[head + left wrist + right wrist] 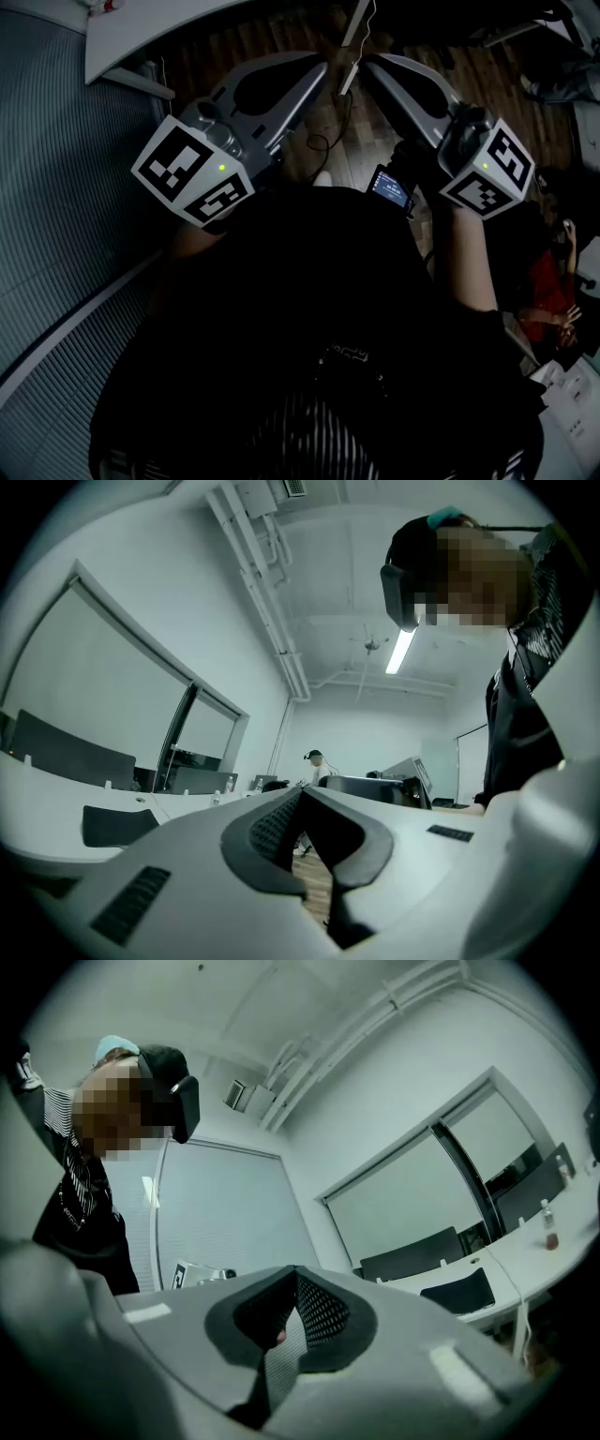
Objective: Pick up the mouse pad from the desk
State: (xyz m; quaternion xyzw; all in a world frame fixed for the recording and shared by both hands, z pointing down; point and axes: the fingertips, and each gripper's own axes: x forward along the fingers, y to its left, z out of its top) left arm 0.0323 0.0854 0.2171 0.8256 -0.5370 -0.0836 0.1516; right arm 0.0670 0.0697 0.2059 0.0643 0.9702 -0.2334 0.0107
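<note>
Right gripper (295,1271) level, fingers (324,1312) seemingly together

The white tabletop (131,37) shows only as a curved-edged corner at the head view's upper left, over the dark wooden floor (281,37); it seems smooth and level. The mouse pad cannot be made out on the part in view

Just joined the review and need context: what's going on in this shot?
A person holds the left tongs and the right tongs level, close in front of the body, over a wooden floor. Both are shut with nothing between them. No mouse pad shows in any view. Only a corner of a white desk sits at the upper left of the head view. The pickup has not yet begun.
</note>
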